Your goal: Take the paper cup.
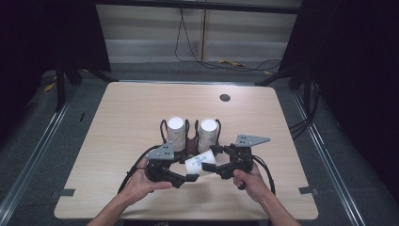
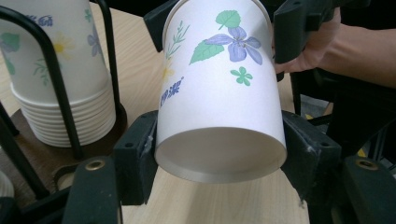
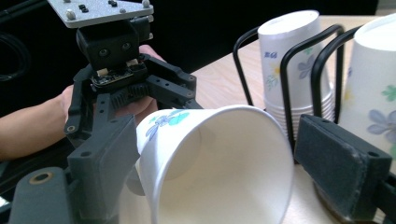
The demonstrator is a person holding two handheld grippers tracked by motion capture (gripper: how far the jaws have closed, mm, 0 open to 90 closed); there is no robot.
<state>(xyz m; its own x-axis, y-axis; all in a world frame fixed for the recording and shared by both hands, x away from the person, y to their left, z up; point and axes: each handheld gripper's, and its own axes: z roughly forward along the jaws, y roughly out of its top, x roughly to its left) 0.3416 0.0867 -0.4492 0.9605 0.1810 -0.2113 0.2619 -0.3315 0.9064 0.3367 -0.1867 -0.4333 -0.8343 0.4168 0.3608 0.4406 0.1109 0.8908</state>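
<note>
The flowered paper cup lies on its side above the desk's near edge, base clamped in the left gripper's jaws, mouth toward the right gripper, whose wide jaws flank its rim (not yet pinching, seemingly).

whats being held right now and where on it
A paper cup, lying sideways. The left gripper clamps its base end from both sides. The right gripper straddles its open rim; one jaw touches, the other stands clear, so its hold cannot be told.
</note>
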